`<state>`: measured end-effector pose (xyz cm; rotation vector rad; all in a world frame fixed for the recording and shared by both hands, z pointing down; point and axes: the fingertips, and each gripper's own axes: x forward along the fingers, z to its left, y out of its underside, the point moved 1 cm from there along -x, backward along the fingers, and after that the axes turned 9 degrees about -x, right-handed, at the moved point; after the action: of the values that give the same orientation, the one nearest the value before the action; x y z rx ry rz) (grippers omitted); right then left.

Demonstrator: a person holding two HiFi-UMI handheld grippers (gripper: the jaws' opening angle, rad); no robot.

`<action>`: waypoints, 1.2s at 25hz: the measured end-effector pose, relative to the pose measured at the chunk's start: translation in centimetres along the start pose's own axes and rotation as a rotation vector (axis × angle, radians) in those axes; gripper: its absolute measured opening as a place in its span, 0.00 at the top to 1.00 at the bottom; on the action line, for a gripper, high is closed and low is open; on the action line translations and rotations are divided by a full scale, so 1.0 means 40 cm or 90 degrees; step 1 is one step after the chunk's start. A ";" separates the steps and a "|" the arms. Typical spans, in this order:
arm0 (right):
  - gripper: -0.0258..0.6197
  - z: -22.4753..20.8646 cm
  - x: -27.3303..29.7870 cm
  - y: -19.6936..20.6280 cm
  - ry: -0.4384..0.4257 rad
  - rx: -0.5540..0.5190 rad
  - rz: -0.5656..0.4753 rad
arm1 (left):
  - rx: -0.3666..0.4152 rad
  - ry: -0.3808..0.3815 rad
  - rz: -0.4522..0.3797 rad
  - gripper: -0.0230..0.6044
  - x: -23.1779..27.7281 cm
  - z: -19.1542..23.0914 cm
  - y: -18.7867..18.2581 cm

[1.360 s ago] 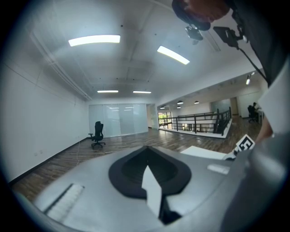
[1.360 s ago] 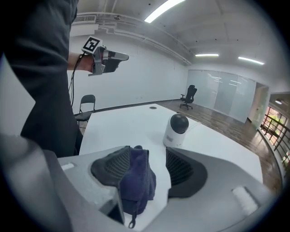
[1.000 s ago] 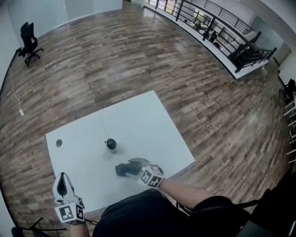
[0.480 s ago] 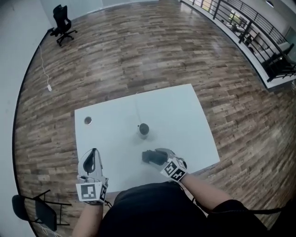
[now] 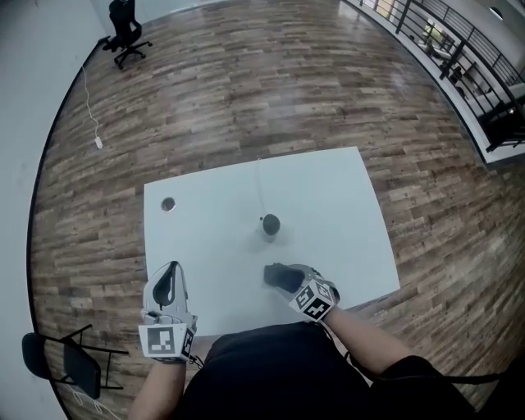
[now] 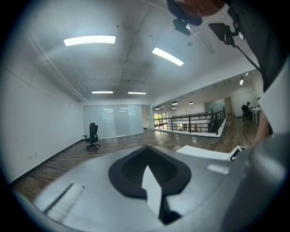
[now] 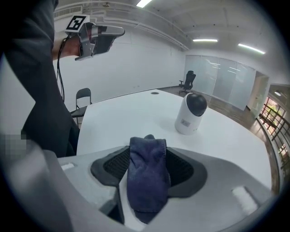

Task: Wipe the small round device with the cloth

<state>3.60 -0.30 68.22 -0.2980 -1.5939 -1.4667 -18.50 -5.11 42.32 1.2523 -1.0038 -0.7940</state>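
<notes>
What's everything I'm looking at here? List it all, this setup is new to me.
table: one, white, on the wooden floor
small round device: one, white with dark top, upright near the table's middle
cable: one, thin, white, from the device to the table's far edge
round fitting: one, grey, table's far left corner
cloth: one, dark blue, in the right gripper
office chair: one, black, far off
folding chair: one, dark, near left
railing: one, black, far right
left gripper: grey, shut, empty
right gripper: grey, clamping the cloth
</notes>
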 end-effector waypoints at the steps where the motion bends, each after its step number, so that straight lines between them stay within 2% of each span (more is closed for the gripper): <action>1: 0.58 0.003 0.003 0.006 -0.002 0.000 0.006 | -0.001 -0.003 0.002 0.95 -0.004 0.002 0.003; 6: 0.58 0.013 0.022 0.040 -0.007 -0.001 0.039 | -0.020 -0.019 0.006 0.95 -0.025 0.013 0.009; 12: 0.58 0.002 0.042 0.060 -0.012 0.032 0.060 | -0.025 -0.036 0.009 0.95 -0.043 0.025 0.002; 23: 0.74 -0.012 0.049 0.067 -0.044 0.019 0.071 | -0.033 -0.045 0.012 0.95 -0.032 0.014 0.008; 30: 0.80 -0.031 0.057 0.065 -0.074 0.052 0.107 | -0.026 -0.041 -0.003 0.95 -0.020 0.010 -0.013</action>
<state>4.72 -1.61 71.46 -0.4666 -1.6739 -1.2733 -19.13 -4.62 41.69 1.2003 -1.0314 -0.8590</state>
